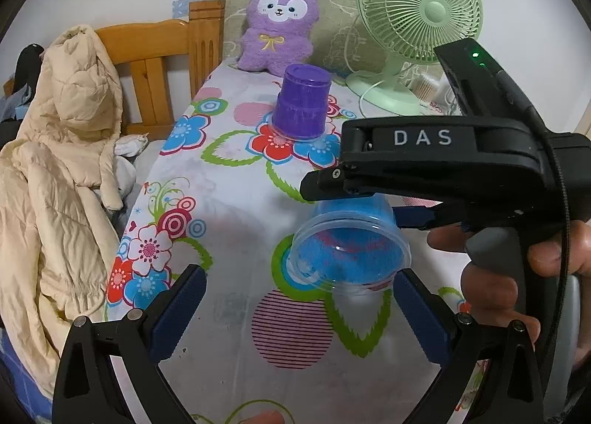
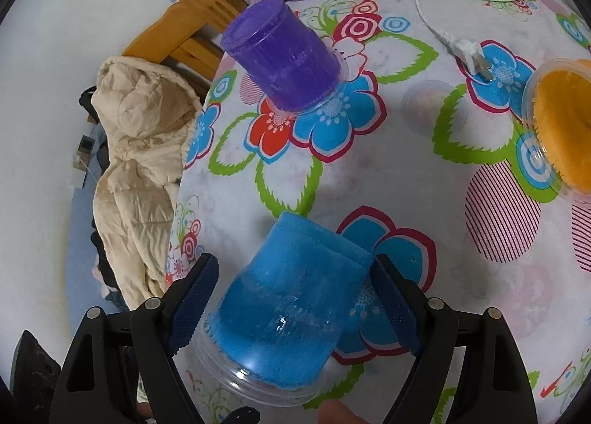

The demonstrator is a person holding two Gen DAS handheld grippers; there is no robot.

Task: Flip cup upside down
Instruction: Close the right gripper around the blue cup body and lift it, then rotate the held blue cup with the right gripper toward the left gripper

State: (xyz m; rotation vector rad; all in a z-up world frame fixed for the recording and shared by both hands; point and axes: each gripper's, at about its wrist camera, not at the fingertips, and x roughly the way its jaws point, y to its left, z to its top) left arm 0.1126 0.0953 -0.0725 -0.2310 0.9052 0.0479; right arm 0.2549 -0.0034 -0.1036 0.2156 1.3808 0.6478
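Blue cup [image 2: 291, 298] sat tilted between the fingers of the right gripper [image 2: 295, 307], base pointing away from the camera and clear rim toward it, over the flowered tablecloth [image 2: 399, 172]. Right finger pad [image 2: 391, 305] pressed the cup's side; left pad [image 2: 194, 304] lay at the rim edge, contact there hard to tell. Gripper read as pinching the cup. In the left wrist view the same blue cup [image 1: 351, 243] hung tipped under the black body of the right gripper [image 1: 369, 224], open mouth turned toward the left camera, near edge close to or on the cloth [image 1: 229, 202]; cannot tell which.

Left gripper [image 1: 295, 307] was spread wide, nothing between its blue pads [image 1: 184, 309], hovering just near of the cup.

Purple cup [image 1: 301, 104] stood upside down farther back on the table, well apart from the blue one. Orange cup [image 2: 561, 124] lay on its side at the right edge of the right view. Purple plush toy [image 1: 279, 26] and green fan [image 1: 417, 13] stood at the far end; the fan's white plug [image 2: 469, 54] lay on the cloth. Beige jacket [image 1: 55, 165] hung over a wooden chair [image 1: 155, 54] at left.
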